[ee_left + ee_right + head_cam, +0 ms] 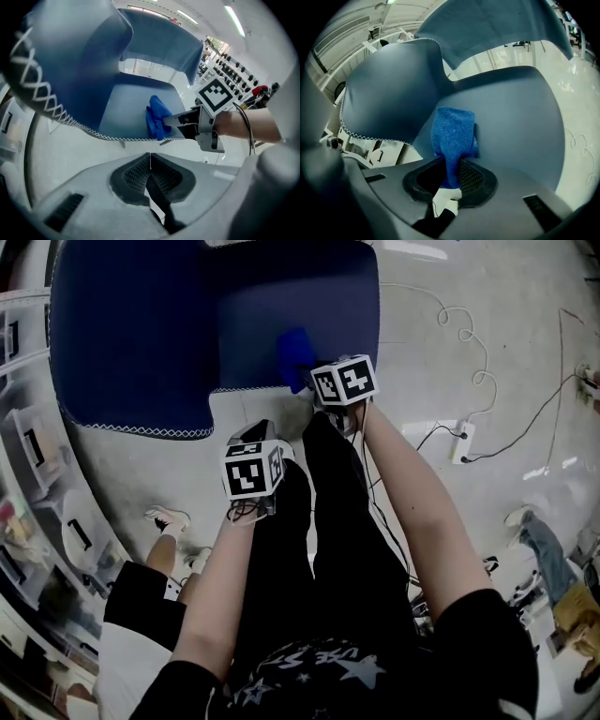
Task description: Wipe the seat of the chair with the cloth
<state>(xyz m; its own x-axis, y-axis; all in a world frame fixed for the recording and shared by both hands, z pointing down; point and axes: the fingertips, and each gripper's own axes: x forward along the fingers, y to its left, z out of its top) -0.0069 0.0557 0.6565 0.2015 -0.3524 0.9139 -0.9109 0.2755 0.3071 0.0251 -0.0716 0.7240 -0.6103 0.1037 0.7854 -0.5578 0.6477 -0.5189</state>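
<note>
Cloth [452,133]: blue. Its lower end is pinched in the right gripper [451,177], jaws clamped on it. The rest lies bunched on the chair seat [515,117], near the front edge and close beside the stitched armrest [389,98].

Head view: marker cube [344,381] covers part of the cloth; chair's far side is cut off by the frame edge. Backrest [497,23] only partly seen. Underside of the cloth is not visible in any view.

Left gripper [150,169]: jaws pressed together, nothing between them. It is held off the seat, over pale floor [70,154], just in front of the seat's edge.
</note>
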